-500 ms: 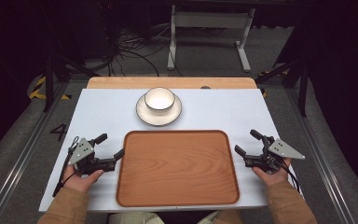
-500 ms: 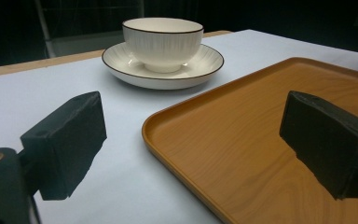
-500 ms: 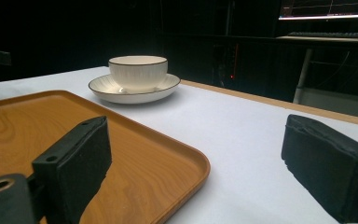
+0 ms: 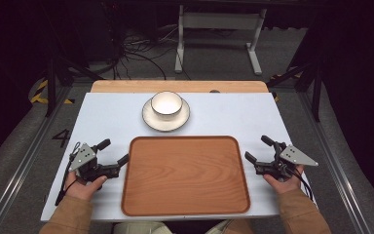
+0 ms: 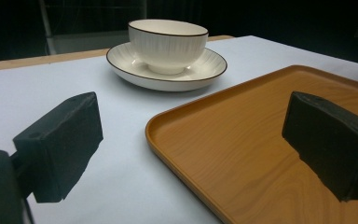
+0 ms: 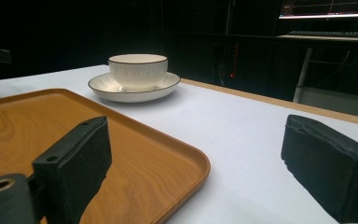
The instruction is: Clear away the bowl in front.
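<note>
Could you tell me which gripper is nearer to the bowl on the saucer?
Left. The left gripper sits beside the tray's left edge, below-left of the bowl; the right gripper is farther, below-right.

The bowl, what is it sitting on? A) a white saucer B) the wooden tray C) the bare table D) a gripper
A: the bowl stands on the white saucer, which rests on the table beyond the wooden tray, apart from it.
</note>
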Demonstrator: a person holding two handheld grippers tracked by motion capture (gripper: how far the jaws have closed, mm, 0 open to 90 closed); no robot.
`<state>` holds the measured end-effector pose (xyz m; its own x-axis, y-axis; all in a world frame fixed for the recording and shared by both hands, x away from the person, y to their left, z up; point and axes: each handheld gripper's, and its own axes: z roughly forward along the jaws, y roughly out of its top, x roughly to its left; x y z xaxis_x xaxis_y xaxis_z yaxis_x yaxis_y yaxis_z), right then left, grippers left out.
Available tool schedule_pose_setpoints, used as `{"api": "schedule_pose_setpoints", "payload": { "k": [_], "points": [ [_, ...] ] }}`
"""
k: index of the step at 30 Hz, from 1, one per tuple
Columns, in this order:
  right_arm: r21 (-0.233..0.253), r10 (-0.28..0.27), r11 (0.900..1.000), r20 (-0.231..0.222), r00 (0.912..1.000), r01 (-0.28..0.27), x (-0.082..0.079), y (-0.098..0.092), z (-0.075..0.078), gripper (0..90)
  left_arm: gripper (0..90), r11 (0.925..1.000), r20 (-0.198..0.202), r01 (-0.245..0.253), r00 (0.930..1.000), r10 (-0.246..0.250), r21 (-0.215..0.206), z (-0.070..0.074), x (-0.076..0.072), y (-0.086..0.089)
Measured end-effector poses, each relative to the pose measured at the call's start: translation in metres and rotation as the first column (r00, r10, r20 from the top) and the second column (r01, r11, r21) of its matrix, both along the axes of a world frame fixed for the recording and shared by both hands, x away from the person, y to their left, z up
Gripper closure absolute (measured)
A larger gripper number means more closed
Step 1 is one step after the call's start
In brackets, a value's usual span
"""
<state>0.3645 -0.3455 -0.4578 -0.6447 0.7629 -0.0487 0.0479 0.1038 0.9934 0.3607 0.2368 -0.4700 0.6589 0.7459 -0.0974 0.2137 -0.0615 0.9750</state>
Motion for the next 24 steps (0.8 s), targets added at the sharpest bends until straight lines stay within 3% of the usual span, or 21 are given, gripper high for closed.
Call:
{"api": "schedule_pose_setpoints", "payload": {
  "k": [5, 12, 24],
  "points": [
    [0.0, 0.004, 1.0, -0.004, 1.0, -0.004, 0.0, 0.0, 0.0, 9.8, 8.7, 0.9999, -0.037, 0.012, 0.9992, -0.012, -0.002, 0.002, 0.001, 0.0],
    [-0.003, 0.006, 1.0, -0.006, 1.0, -0.006, 0.001, 0.0, 0.0, 10.3, 10.9, 0.9987, -0.035, 0.003, 0.9994, -0.005, -0.05, 0.016, 0.005, 0.002],
    [-0.005, 0.007, 1.0, -0.01, 0.9999, -0.007, 0.001, 0.0, 0.0, 10.2, 11.9, 0.9993, -0.027, 0.03, 0.9992, -0.031, -0.022, 0.044, 0.014, -0.006]
  ]
}}
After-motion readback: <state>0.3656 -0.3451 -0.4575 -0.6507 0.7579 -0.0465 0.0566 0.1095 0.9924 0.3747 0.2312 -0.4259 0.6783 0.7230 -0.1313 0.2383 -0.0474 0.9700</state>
